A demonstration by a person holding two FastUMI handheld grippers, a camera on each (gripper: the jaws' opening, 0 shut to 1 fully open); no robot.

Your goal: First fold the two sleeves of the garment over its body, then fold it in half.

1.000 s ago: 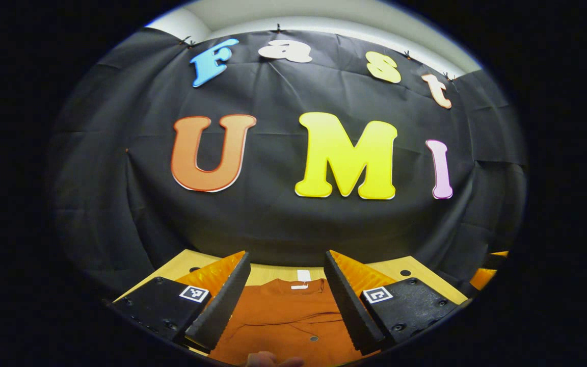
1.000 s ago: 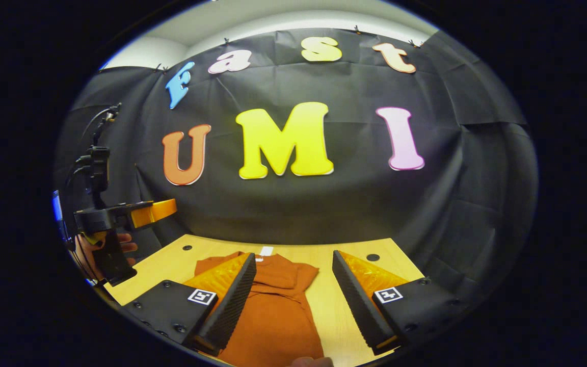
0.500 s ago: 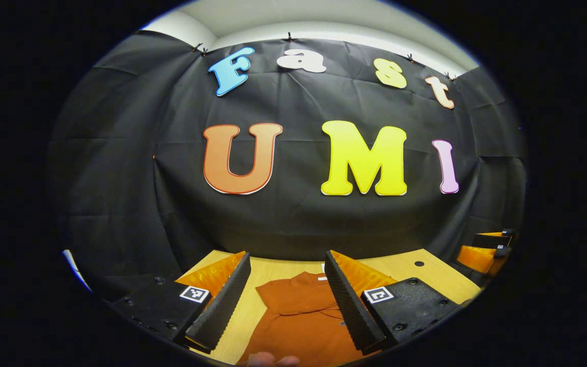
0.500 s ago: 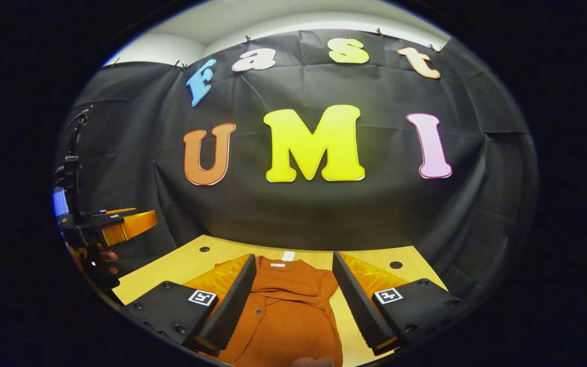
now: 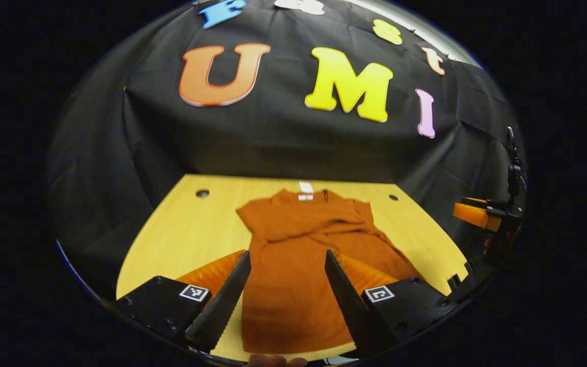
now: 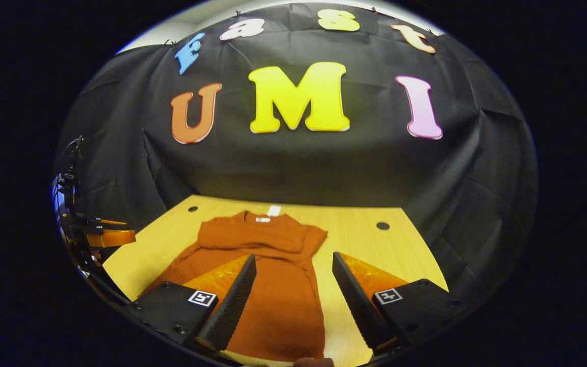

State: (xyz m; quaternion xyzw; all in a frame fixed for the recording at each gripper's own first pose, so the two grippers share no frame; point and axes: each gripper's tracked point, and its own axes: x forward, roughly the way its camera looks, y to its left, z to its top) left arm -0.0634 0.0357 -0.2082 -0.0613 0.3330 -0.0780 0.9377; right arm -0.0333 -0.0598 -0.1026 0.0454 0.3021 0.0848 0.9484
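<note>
The garment (image 5: 293, 265) is lying flat on the wooden table (image 5: 181, 224), collar and white tag (image 5: 305, 190) toward the booth wall, hem toward the near edge. A sec ago only its top part was showing low btwn the fingers; now both cams are tipping down w/ far more table in sight, so almost the whole garment is showing. Both grippers are prob lifting and pulling back to line up the next step.

It's rust-orange, soft knit by the look. In the right gripper view both sleeves are already lying across the chest (image 6: 258, 244), making diagonal ridges; the body below is narrow and fairly smooth. One fold edge is flaring out wider on one side. Sleeve step looks done, the half fold is not yet done.

The left gripper (image 5: 283, 300) is hanging over the lower body, jaws wide, gripping nothing. The right gripper (image 6: 293, 300) is likewise spread wide and empty, over the hem's side edge and bare table. Each is also showing at the far edge of the other's view.

Next prob: taking the hem corners and bringing them up to the collar.
</note>
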